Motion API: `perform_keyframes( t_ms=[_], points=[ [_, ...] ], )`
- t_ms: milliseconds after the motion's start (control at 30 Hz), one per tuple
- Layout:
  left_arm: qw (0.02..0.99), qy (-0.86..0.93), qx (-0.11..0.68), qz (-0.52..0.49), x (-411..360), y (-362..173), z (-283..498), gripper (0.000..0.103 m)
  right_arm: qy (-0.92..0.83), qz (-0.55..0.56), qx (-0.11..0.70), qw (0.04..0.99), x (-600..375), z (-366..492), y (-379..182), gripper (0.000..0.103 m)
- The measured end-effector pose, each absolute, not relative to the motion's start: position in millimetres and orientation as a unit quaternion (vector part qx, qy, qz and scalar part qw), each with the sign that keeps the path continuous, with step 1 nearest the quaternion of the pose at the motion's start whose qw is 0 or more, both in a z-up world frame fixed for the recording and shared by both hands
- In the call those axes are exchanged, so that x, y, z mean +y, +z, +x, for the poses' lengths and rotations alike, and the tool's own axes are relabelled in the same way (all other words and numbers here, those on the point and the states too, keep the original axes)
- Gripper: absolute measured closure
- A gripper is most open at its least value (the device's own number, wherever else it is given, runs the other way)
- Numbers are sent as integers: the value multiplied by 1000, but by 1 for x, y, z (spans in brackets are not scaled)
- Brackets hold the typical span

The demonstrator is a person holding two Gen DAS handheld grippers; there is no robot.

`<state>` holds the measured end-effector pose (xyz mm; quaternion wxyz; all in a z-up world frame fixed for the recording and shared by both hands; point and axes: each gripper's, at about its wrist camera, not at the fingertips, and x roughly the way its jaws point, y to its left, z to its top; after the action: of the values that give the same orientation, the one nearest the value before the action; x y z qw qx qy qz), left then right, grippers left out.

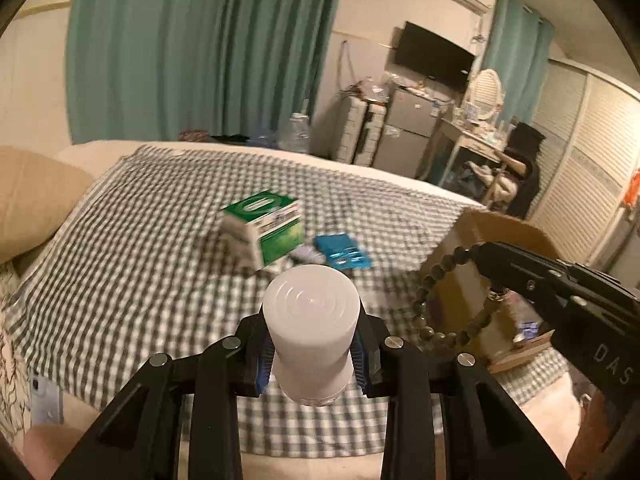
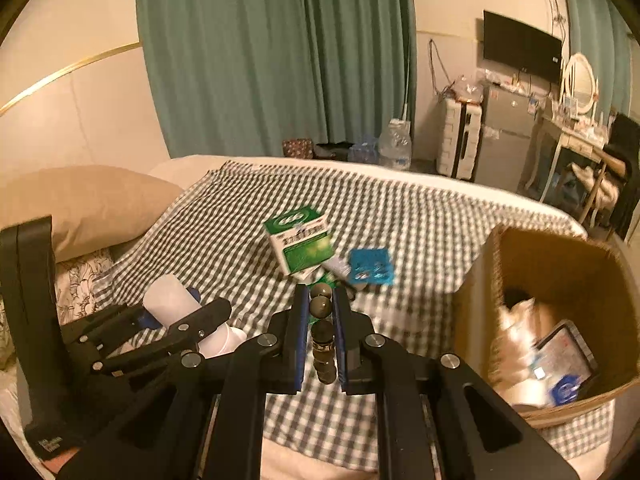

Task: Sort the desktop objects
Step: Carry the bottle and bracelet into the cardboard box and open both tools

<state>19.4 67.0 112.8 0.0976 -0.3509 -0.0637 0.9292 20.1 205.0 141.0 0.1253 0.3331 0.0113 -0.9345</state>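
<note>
Both hands are loaded, so I'd guess this is a carry to the cardboard box, which sits just right of the right gripper. That gripper is clenched on a bead bracelet: dark, glossy, olive beads. The left gripper pinches a white bottle, matte with a ringed end, above the checked bed cover.

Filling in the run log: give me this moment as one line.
left claw: shut on white bottle | right claw: shut on bead bracelet | cardboard box: partly filled | green carton: on cloth
</note>
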Motion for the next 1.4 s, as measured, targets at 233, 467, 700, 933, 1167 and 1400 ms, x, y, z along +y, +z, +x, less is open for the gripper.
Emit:
perform_keyframes(
  t_ms=[233, 467, 700, 933, 1167, 1400],
  points=[
    [138, 926, -53, -349, 114, 142, 12, 71, -945, 316, 38, 80, 246, 26, 167, 92],
    [188, 918, -39, -347, 178, 162, 3, 71, -949, 311, 42, 39, 301, 21, 185, 92],
    [231, 905, -28, -356, 244, 165, -13, 71, -950, 312, 26, -4, 362, 13, 184, 92],
    [247, 891, -20, -379, 293, 145, -35, 71, -941, 336, 4, -30, 414, -5, 156, 92],
    [266, 879, -29, -393, 332, 122, -63, 71, -928, 368, -26, -54, 461, -26, 121, 92],
    [267, 879, -6, -395, 351, 105, -81, 60, -928, 356, -58, -89, 487, -32, 111, 55]
  ],
)
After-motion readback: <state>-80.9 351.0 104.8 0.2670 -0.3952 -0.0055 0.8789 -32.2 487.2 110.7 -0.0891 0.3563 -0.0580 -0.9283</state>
